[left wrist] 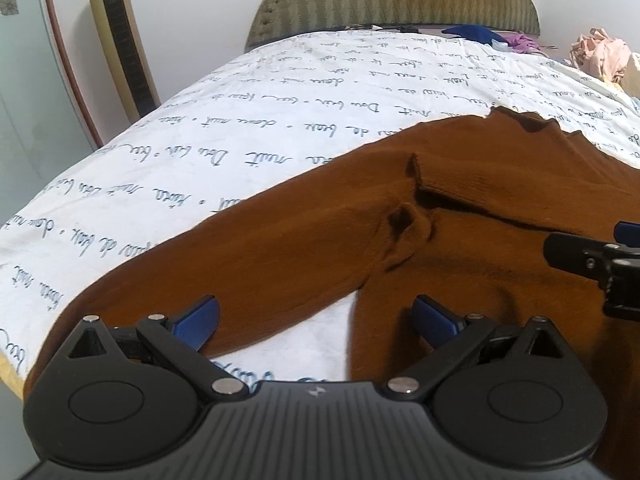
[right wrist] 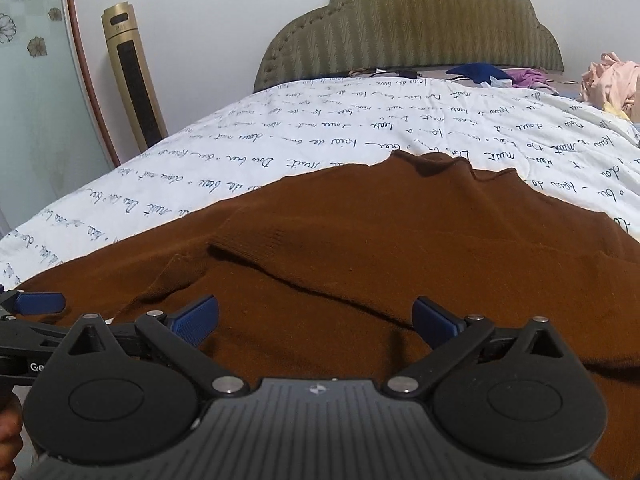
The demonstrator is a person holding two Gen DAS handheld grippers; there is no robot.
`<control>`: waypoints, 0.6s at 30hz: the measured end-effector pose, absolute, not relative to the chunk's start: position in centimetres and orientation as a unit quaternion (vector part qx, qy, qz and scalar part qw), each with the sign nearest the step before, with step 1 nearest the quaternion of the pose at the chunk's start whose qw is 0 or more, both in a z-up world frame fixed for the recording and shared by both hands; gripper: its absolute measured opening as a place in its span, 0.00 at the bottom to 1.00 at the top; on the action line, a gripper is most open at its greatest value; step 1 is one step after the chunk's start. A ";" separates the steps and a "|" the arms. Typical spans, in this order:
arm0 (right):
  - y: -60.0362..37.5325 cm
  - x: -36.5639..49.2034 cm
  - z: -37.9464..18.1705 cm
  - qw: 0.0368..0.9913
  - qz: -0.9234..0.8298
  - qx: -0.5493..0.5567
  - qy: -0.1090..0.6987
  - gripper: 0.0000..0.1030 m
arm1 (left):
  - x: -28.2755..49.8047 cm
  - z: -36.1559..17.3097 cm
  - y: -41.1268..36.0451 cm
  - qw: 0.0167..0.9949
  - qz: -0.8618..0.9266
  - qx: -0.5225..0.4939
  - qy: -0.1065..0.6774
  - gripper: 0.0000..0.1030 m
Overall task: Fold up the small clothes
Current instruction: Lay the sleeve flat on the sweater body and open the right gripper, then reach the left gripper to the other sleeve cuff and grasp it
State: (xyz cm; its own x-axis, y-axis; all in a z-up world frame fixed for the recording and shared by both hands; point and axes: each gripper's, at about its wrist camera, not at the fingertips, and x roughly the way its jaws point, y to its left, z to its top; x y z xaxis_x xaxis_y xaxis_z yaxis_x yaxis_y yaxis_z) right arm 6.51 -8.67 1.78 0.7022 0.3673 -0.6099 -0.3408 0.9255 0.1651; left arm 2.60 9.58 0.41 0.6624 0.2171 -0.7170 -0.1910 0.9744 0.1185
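Note:
A brown knit sweater (left wrist: 480,200) lies spread on the bed, its collar (right wrist: 436,166) toward the headboard. One sleeve (left wrist: 460,194) is folded across the body; the other sleeve (left wrist: 224,264) runs out to the left. My left gripper (left wrist: 316,320) is open just above the gap between that left sleeve and the body, nothing between its blue pads. My right gripper (right wrist: 316,320) hangs open over the lower body of the sweater (right wrist: 360,248), holding nothing. Part of the right gripper (left wrist: 592,260) shows at the right edge of the left wrist view.
The bed has a white quilt (left wrist: 280,120) printed with script and an olive padded headboard (right wrist: 412,28). Loose clothes, blue (right wrist: 476,70), purple and pink (right wrist: 612,76), lie near the headboard at right. A gold tower fan (right wrist: 134,80) and a glass door (right wrist: 36,100) stand left.

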 end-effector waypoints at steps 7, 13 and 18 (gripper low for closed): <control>-7.9 5.4 2.1 0.922 0.205 0.016 0.327 1.00 | -0.1 1.6 13.3 0.913 0.108 0.024 0.392 1.00; -7.0 4.8 1.9 0.920 0.215 0.009 0.327 1.00 | -4.0 2.7 18.5 0.918 0.103 0.099 0.371 1.00; -6.3 4.4 1.7 0.918 0.221 0.008 0.329 1.00 | -5.1 2.4 23.8 0.904 0.124 0.068 0.403 1.00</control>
